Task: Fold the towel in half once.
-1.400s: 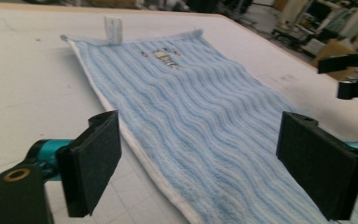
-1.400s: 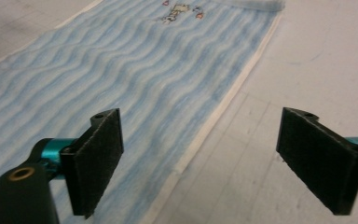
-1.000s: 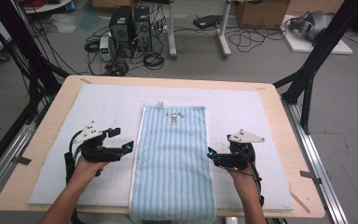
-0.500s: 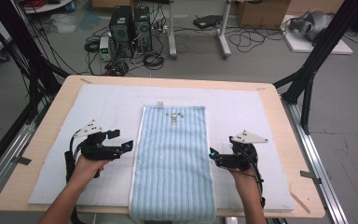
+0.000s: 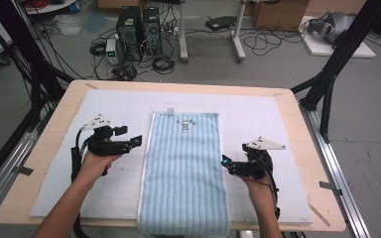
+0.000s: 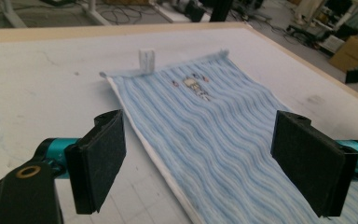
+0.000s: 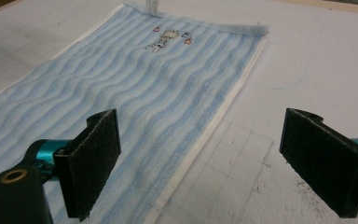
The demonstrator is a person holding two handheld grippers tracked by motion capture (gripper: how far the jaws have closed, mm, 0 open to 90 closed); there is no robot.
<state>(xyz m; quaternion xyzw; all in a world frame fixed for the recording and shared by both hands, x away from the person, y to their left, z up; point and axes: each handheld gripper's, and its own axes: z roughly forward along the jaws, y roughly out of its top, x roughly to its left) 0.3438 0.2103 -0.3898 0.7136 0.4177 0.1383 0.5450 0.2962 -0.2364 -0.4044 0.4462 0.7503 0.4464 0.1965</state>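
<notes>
While the towel (image 5: 184,173) stays flat, both hand-held grippers have drifted slightly.

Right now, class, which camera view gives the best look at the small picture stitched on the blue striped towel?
The right gripper view: the stitched picture sits large and unobstructed near the far hem of the towel. The left gripper view shows it smaller and slanted; the high view shows it tiny.
</notes>
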